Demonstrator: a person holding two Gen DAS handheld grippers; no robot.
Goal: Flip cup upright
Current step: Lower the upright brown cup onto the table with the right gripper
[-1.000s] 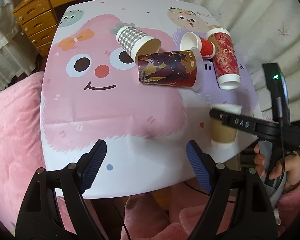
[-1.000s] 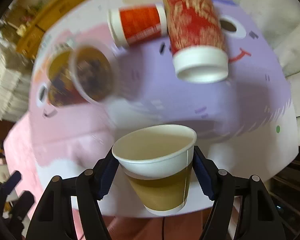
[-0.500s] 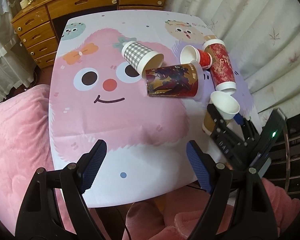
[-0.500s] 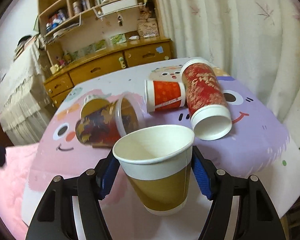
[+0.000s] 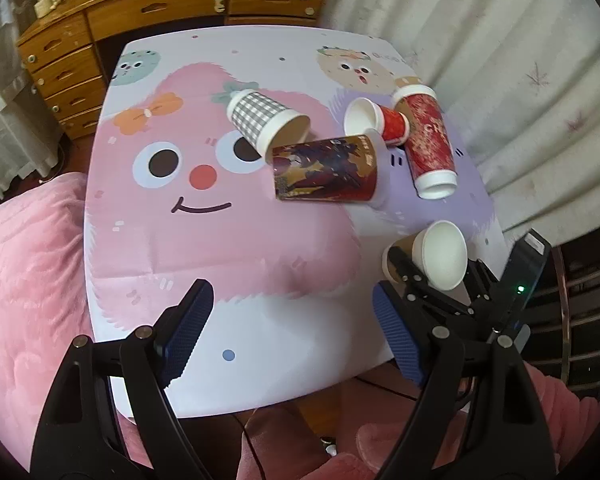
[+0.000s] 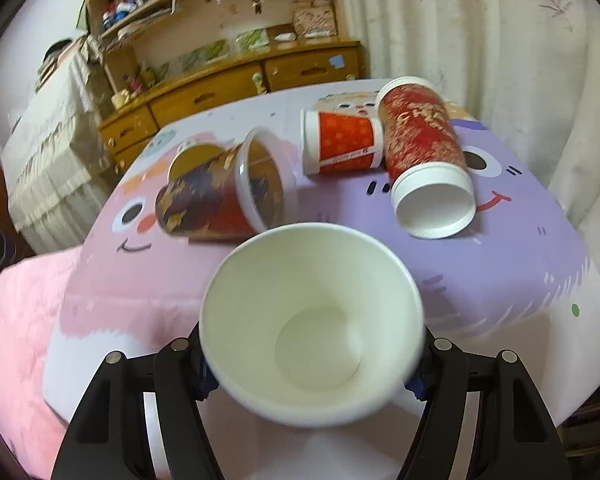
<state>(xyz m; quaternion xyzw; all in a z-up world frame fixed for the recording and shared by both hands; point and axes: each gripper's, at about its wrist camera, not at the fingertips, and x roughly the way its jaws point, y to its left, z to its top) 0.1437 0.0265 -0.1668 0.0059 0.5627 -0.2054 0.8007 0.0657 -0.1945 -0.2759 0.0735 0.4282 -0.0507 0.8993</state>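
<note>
- The wooden dresser (image 5: 100, 36) stands behind the far left corner of the table (image 5: 260, 332), and a pink plush blanket (image 5: 28, 264) lies along the table's left edge.
- The left gripper (image 5: 288, 332) hovers over the near edge of the table with its blue-padded fingers (image 5: 188, 324) spread wide and nothing between them.
- A grey checked cup (image 5: 260, 120) lies on its side near the table's middle, its mouth turned toward the near right.
- Touching that mouth, a dark picture-printed cup (image 5: 324, 170) lies on its side across the table, its rim pointing right.
- Behind it a small red cup (image 5: 380, 120) lies on its side with its white mouth facing left.
- Just right of the small one, a tall red cup (image 5: 428, 140) lies on its side, its white rim toward the near edge; the two red cups touch.
- The brown cup (image 6: 312, 328) with the white interior is at the near right corner of the table, clamped at its sides by the right gripper (image 6: 312, 368); it is tilted so that its open mouth faces back toward the gripper's camera, the round bottom plainly showing inside.
- From the left wrist view the same cup (image 5: 432, 256) is seen tipped over above the table's right edge, its mouth turned to the near right.
- Pale curtains (image 5: 520, 80) hang along the right side.
</note>
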